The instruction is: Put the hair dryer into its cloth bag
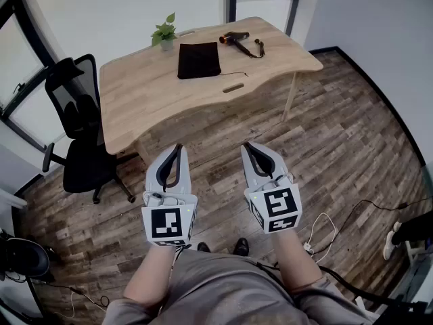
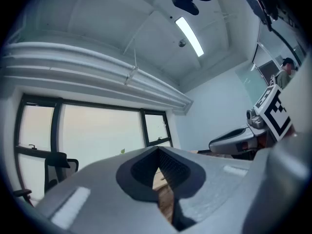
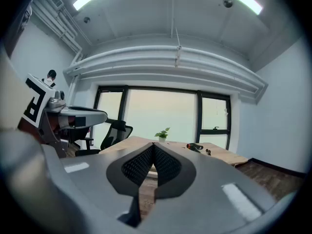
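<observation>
A black hair dryer with an orange ring lies on the far right part of the wooden table, its cord coiled beside it. The dark cloth bag lies flat just left of it. Both grippers are held well short of the table, over the floor. My left gripper is shut with nothing in it, and my right gripper is shut and empty too. The right gripper view shows the dryer far off on the table, past the closed jaws.
A small potted plant stands at the table's back edge. A black office chair sits left of the table. Cables trail on the wood floor at the right. The person's shoes show below the grippers.
</observation>
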